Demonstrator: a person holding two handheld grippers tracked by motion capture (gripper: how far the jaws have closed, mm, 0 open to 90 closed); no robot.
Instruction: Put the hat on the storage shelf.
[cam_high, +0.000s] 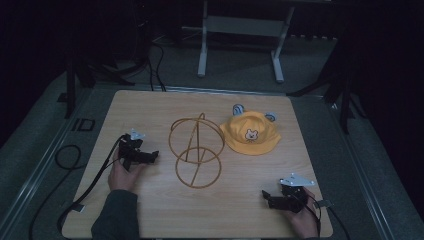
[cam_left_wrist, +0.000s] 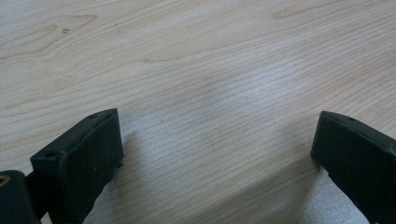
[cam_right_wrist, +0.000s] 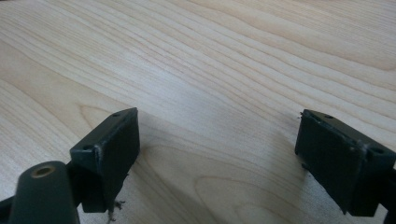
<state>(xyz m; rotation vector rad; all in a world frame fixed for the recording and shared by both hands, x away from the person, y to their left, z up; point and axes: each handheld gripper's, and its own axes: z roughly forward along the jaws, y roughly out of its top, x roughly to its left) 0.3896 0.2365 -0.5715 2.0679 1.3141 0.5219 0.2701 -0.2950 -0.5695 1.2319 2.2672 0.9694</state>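
Observation:
A yellow bucket hat (cam_high: 250, 133) with a bear face and small blue ears lies at the back right of the wooden table (cam_high: 150, 107). Beside it, toward the middle, stands a gold wire frame (cam_high: 196, 150) made of rings. My left gripper (cam_high: 152, 156) rests low on the table left of the frame, open, with bare wood between its jaws (cam_left_wrist: 212, 149). My right gripper (cam_high: 267, 197) sits near the front right corner, open as well, jaws wide over bare wood (cam_right_wrist: 217, 144).
Black cables (cam_high: 67, 156) trail off the left side of the table and onto the grey floor. A white stand (cam_high: 240, 27) and dark tripod legs (cam_high: 345, 95) are beyond the far edge.

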